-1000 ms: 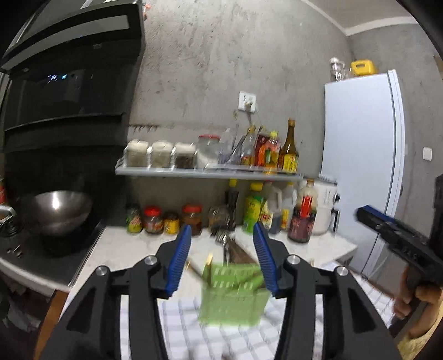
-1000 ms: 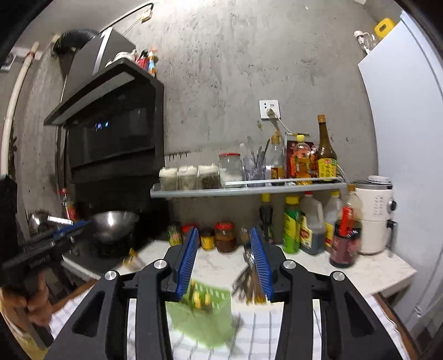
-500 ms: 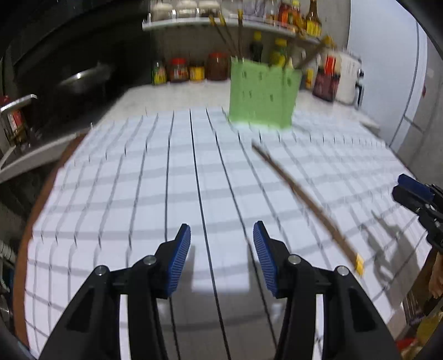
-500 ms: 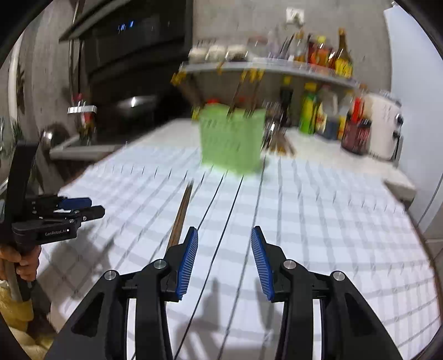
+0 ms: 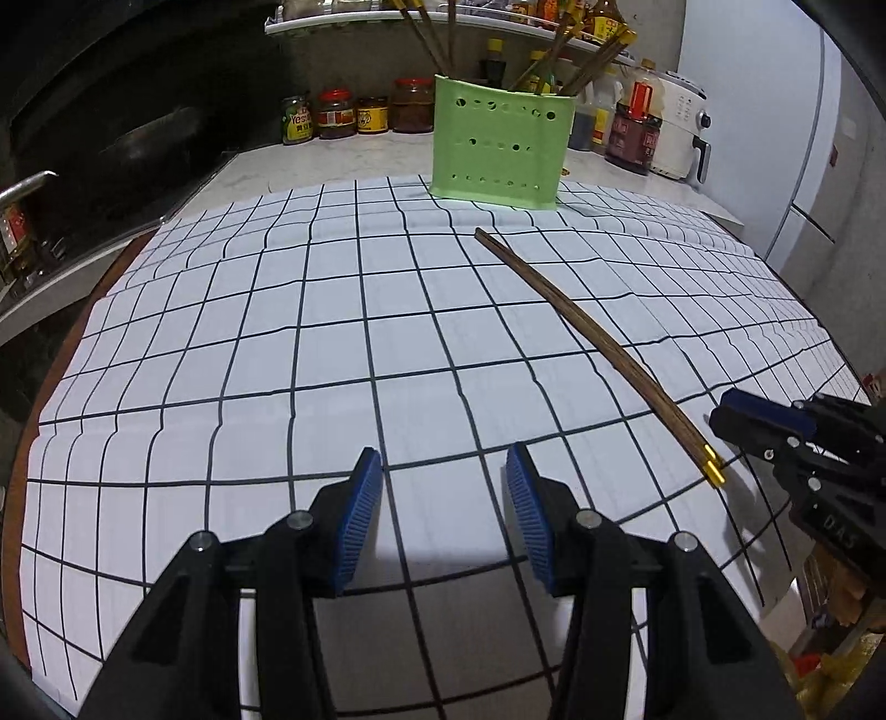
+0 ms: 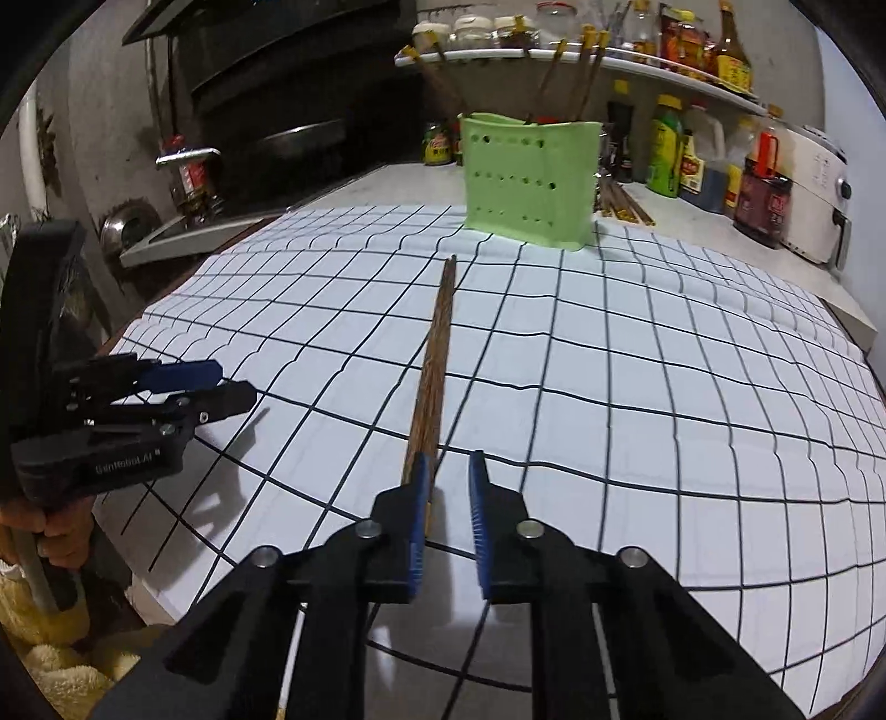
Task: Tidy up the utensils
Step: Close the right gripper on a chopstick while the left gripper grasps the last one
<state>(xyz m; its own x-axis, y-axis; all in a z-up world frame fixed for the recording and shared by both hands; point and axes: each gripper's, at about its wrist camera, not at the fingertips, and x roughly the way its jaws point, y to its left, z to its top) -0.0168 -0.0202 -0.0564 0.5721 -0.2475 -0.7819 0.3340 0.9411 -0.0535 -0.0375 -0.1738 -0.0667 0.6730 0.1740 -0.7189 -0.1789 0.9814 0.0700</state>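
A pair of dark wooden chopsticks (image 5: 581, 327) (image 6: 434, 354) with gold tips lies on the white checked cloth (image 5: 277, 332) (image 6: 637, 360), pointing toward the green perforated utensil holder (image 5: 501, 144) (image 6: 529, 177), which has several chopsticks standing in it. My right gripper (image 6: 447, 482) (image 5: 720, 423) is at the pair's near end. Its jaws are closing with that end between them, close against the left pad, and a gap still shows at the right pad. My left gripper (image 5: 443, 482) (image 6: 227, 387) hovers open over bare cloth, left of the chopsticks, with nothing between its fingers.
Jars and sauce bottles (image 5: 354, 116) line the counter behind the holder, with a white appliance (image 5: 678, 133) at the right. More chopsticks (image 6: 623, 202) lie on the counter beside the holder. A dark stove and wok (image 5: 149, 138) stand at the left. A shelf of bottles (image 6: 692, 50) hangs above.
Both grippers dropped from facing the wall shelves to pointing down at the cloth. The right gripper moved up to the chopsticks' near end and its jaws narrowed.
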